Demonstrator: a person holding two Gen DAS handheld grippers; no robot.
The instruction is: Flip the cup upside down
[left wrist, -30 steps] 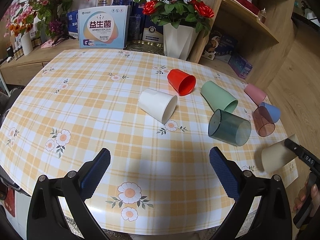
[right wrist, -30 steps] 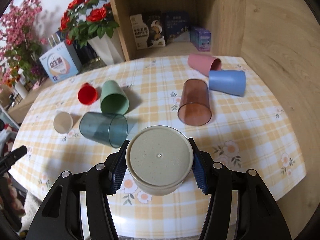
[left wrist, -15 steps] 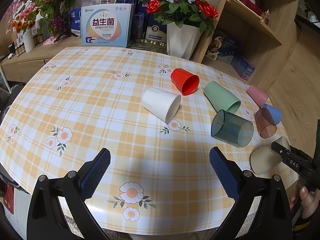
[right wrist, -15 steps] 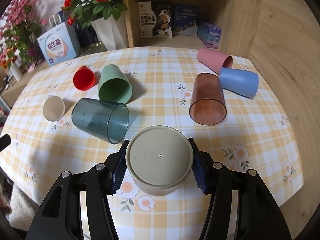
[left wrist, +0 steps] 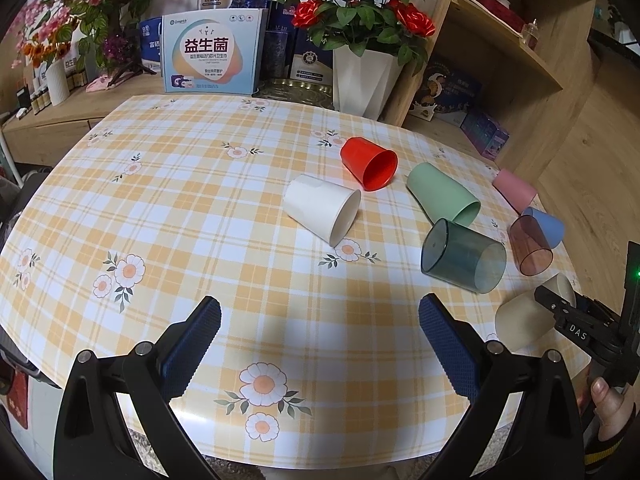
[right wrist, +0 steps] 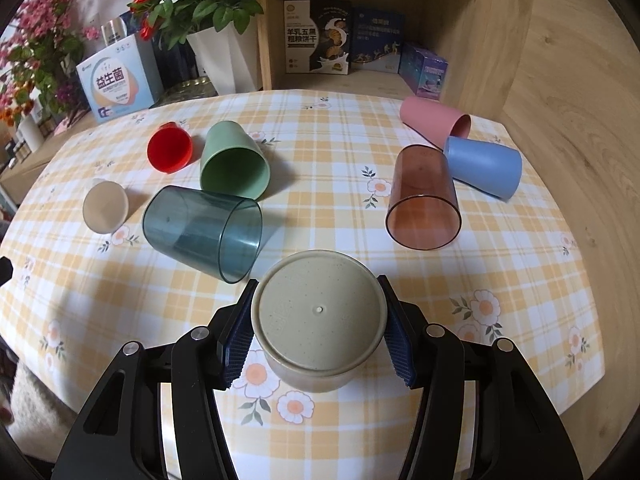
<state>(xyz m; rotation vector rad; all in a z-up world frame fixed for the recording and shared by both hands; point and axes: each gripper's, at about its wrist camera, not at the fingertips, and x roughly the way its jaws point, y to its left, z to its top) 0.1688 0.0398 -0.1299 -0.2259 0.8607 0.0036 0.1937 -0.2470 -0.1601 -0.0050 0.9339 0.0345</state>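
My right gripper (right wrist: 318, 334) is shut on a beige speckled cup (right wrist: 320, 318), its flat base facing the camera. The cup is held on its side just above the checked tablecloth (right wrist: 500, 264) near the front edge. In the left wrist view the same cup (left wrist: 524, 318) shows at the far right, gripped by the right gripper (left wrist: 560, 304). My left gripper (left wrist: 320, 336) is open and empty above the table's front edge.
Several cups lie on their sides: white (left wrist: 322, 208), red (left wrist: 370, 162), green (left wrist: 442, 192), teal clear (left wrist: 462, 256), brown clear (right wrist: 422, 196), blue (right wrist: 482, 166), pink (right wrist: 434, 118). A white vase of roses (left wrist: 366, 76), boxes and wooden shelves (right wrist: 360, 80) stand behind.
The right gripper has carried the beige cup lower and closer to the tablecloth. The left gripper has barely moved and stays open.
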